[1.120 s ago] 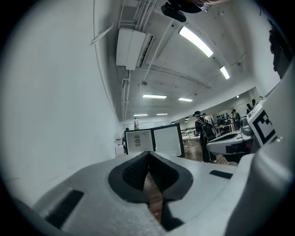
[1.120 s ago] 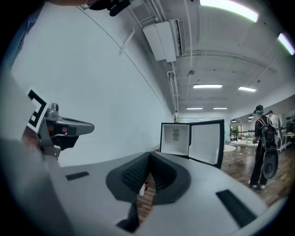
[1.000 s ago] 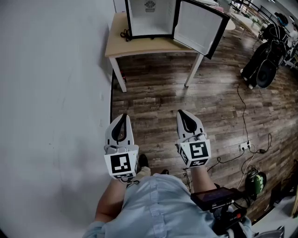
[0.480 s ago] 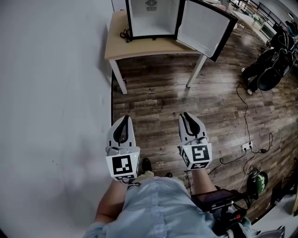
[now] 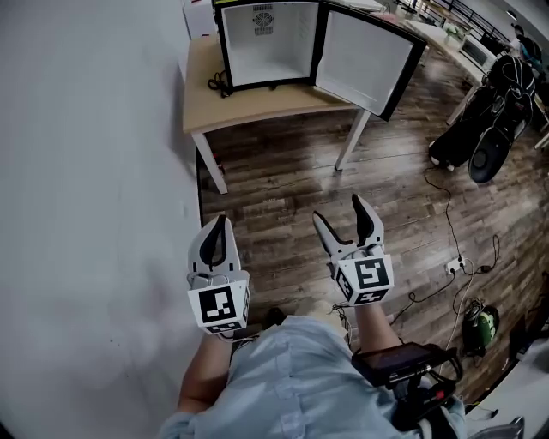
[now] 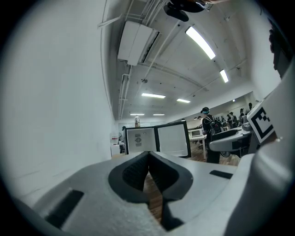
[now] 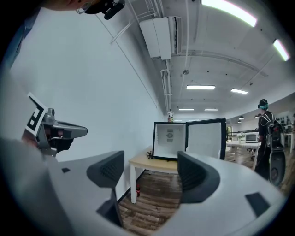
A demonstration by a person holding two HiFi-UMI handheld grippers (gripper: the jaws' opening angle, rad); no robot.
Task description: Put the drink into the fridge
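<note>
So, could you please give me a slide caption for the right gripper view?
Right gripper, jaws just opened and empty, faces the open mini fridge on a wooden table.

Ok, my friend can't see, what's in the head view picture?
A person holds two grippers out over a wooden floor, facing a small open fridge on a table by a white wall. The left gripper is shut; the right gripper has just been opening its jaws, with nothing between them.

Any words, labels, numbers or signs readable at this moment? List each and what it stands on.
No text here can be read.
Sticker on the back wall inside the fridge: print too small to read.
Left marker cube and right marker cube: black-and-white square patterns, no words.
</note>
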